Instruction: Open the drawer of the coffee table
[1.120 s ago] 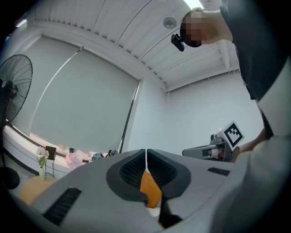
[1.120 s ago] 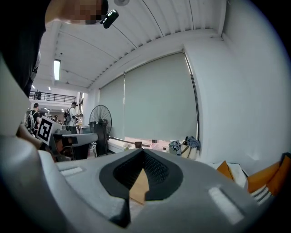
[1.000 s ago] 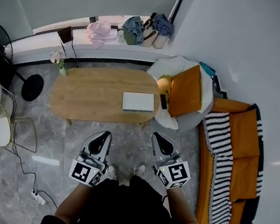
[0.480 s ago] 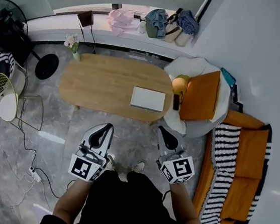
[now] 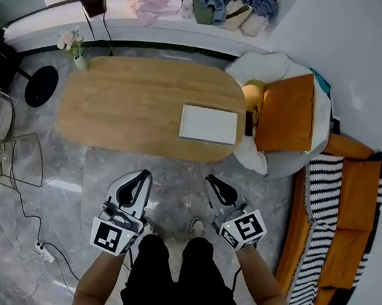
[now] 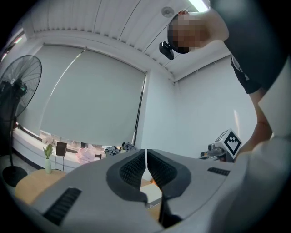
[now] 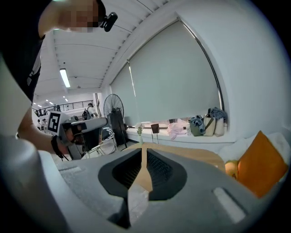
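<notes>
Drawer front shows in none of the views, so nothing of it can be placed yet; it is presumably tucked under the wooden top, hidden from above.

The left tool (image 5: 144,175) has its jaws pressed together on nothing, only a hairline between the ribbed pads in the left gripper view; the right tool (image 5: 210,180) is likewise narrow and empty, with a thin slit through which the wood shows in the right gripper view. Both are held side by side in front of the person's knees, noses aimed at the bench (image 5: 127,106); that looks like a carrying posture for an approach, not a grip being set up. Bare grey floor lies between the tools and the near edge of the bench, so they are well apart from it.

On the bench a flat white box (image 5: 209,124) lies toward its right end, and a small vase of flowers (image 5: 74,44) stands at the far left corner; neither overhangs the near edge, so they should not hinder a pull. An orange cushion (image 5: 289,112) rests on a white seat just beside the right end; that side looks cramped, so the near long side seems the likelier place to find the drawer.
</notes>
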`<control>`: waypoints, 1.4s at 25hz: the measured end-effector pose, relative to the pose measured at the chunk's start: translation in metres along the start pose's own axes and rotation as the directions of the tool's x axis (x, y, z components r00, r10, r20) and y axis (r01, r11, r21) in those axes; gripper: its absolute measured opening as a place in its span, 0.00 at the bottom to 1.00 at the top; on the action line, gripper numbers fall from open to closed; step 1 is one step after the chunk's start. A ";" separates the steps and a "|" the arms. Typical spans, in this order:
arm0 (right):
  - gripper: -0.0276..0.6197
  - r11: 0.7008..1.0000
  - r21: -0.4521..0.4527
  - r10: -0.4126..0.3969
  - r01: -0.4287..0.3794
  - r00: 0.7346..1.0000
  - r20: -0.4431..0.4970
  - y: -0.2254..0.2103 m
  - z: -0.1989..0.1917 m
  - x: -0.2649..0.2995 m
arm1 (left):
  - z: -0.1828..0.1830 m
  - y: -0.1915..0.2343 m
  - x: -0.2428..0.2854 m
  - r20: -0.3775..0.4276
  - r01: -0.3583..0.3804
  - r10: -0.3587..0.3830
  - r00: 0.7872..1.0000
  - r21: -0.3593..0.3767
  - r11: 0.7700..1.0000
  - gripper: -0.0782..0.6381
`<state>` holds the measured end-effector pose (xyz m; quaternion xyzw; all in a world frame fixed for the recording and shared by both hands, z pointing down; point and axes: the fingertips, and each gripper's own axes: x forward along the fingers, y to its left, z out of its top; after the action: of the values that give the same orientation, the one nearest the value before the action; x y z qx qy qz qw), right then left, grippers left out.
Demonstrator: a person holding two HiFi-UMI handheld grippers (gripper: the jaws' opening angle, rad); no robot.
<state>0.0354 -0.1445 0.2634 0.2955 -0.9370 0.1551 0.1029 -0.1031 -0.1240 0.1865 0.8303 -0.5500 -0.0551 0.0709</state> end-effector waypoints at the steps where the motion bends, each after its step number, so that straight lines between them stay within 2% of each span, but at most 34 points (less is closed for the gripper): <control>1: 0.08 1.000 0.025 0.012 -0.011 1.000 -0.010 -0.004 -0.024 0.010 | -0.019 0.007 0.002 0.000 0.005 -0.005 1.000 -0.001 1.000 0.13; 4: 0.09 0.995 0.091 0.045 -0.040 0.998 -0.049 -0.011 -0.095 0.032 | -0.076 0.024 0.004 0.000 0.013 -0.013 1.000 -0.003 1.000 0.13; 7: 0.11 0.992 0.106 0.081 -0.074 0.995 -0.061 -0.018 -0.154 0.052 | -0.133 0.038 0.006 0.003 0.017 -0.017 1.000 0.018 1.000 0.13; 12: 0.13 0.986 0.045 0.165 -0.163 0.986 -0.036 -0.036 -0.233 0.092 | -0.219 0.061 0.013 0.019 0.021 -0.022 1.000 0.029 0.999 0.13; 16: 0.16 0.984 0.008 0.180 -0.180 0.984 0.011 -0.065 -0.277 0.119 | -0.274 0.069 0.018 0.056 0.038 -0.043 0.998 0.085 0.996 0.13; 18: 0.16 0.983 -0.007 0.183 -0.183 0.982 0.037 -0.076 -0.297 0.127 | -0.303 0.069 0.020 0.048 0.048 -0.052 0.997 0.082 0.995 0.13; 22: 0.16 0.976 -0.075 0.211 -0.205 0.974 0.084 -0.079 -0.328 0.137 | -0.354 0.068 0.021 0.050 0.083 -0.088 0.995 0.100 0.992 0.13; 29: 0.16 0.955 -0.182 0.264 -0.233 0.950 0.168 -0.087 -0.355 0.139 | -0.432 0.069 0.037 0.114 0.109 -0.129 0.985 0.166 0.980 0.13; 33: 0.16 0.953 -0.216 0.255 -0.210 0.944 0.210 -0.099 -0.355 0.135 | -0.451 0.073 0.049 0.170 0.134 -0.152 0.974 0.115 0.984 0.13; 35: 0.16 0.957 -0.212 0.247 -0.199 0.942 0.228 -0.099 -0.350 0.131 | -0.461 0.078 0.051 0.157 0.137 -0.145 0.977 0.065 0.988 0.13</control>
<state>0.0238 -0.1669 0.6489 0.1935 -0.9803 0.0390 -0.0082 -0.0760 -0.1750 0.6538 0.8617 -0.4948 -0.1124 -0.0002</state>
